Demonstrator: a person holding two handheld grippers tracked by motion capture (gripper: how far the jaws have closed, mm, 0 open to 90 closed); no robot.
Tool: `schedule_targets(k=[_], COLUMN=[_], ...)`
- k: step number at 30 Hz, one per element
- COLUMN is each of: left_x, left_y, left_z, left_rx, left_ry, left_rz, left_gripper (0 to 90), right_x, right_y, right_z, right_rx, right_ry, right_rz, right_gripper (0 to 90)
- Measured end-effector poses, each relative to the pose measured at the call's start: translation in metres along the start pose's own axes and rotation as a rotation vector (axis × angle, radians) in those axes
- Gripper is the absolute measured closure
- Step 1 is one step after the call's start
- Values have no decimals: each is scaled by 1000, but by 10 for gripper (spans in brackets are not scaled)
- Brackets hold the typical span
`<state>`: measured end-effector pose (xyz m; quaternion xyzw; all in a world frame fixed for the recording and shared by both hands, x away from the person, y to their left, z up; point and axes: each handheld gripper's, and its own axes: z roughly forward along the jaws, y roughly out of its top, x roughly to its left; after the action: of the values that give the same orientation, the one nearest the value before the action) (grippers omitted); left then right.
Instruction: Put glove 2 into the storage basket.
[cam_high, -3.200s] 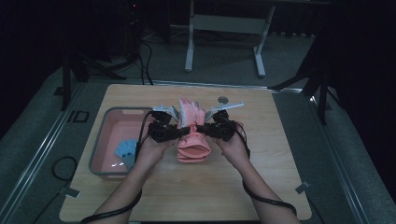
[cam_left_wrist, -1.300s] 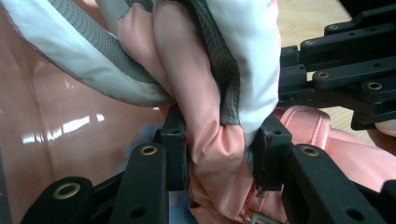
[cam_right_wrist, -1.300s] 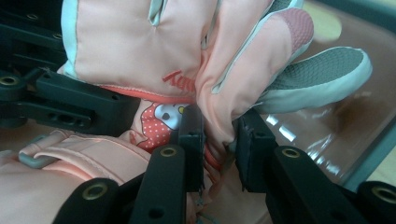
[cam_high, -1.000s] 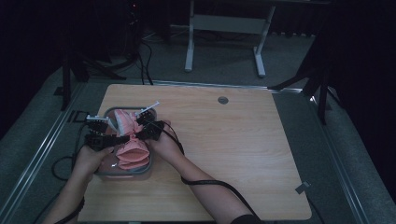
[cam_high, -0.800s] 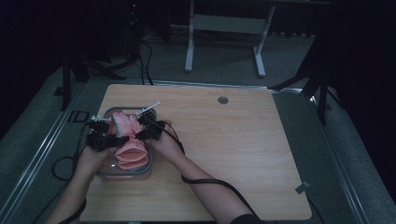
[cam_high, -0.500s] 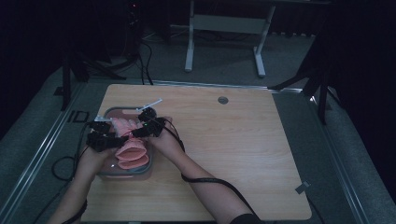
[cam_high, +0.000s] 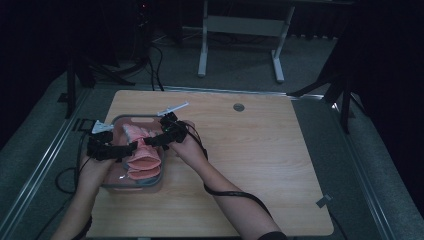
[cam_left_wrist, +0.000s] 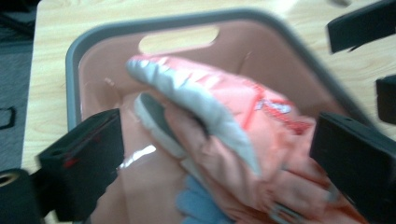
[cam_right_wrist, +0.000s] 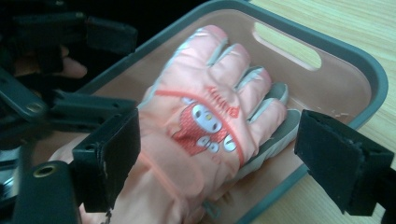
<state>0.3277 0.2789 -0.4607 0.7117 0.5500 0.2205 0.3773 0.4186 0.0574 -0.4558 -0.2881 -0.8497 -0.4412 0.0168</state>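
A pink glove (cam_high: 145, 159) with a cartoon print and grey finger sides lies in the pink, grey-rimmed tray (cam_high: 134, 188) at the table's left. My left gripper (cam_high: 129, 147) hovers at the glove's left and my right gripper (cam_high: 151, 141) at its right. In the left gripper view the glove (cam_left_wrist: 219, 116) lies below my left gripper (cam_left_wrist: 219, 156), whose jaws have just been opening and stand wide, clear of it. In the right gripper view the glove (cam_right_wrist: 201, 126) lies palm down between the jaws of my right gripper (cam_right_wrist: 224, 158), which have just been opening and do not touch it.
Under the glove a second grey-fingered glove (cam_left_wrist: 154, 119) and a blue item (cam_left_wrist: 198, 205) lie in the tray (cam_left_wrist: 72, 70). A white syringe-like object (cam_high: 173, 107) rests just beyond the tray. A round grommet (cam_high: 238, 107) sits at the table's back. Bare wood stretches to the right.
Both grippers carried the glove from mid-table to the tray, then their jaws opened and let it go. The right gripper has lifted slightly away.
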Motion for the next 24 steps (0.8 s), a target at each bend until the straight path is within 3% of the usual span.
schedule_targets(k=[5,10,15,19,20,24], left_x=[-10,-30,-58,-71,-86,-107], left_y=[3,6,6,5,5,5], left_z=[-15,-26,-33,-36,-37,-39], left_rx=[-34,-64,-90,-106,-117,-125], left_ry=[-31,-76,-139,-162,-198,-233], left_rz=[14,48,99,118,139,189], left_gripper=[32,33,33,33,33,33], right_x=[-1,-1,-6,-11,-12,-16], right_y=[-5,-13,-22,-28,-30,-40], right_z=[-13,-26,-36,-44,-46,-61], right_rx=[-6,-13,-9,-15,-19,-24], right_ry=[10,20,11,15,15,6], right_rz=[-24,-42,-47,-36,-37,-42], right_gripper=[142,142,141,141,141,141])
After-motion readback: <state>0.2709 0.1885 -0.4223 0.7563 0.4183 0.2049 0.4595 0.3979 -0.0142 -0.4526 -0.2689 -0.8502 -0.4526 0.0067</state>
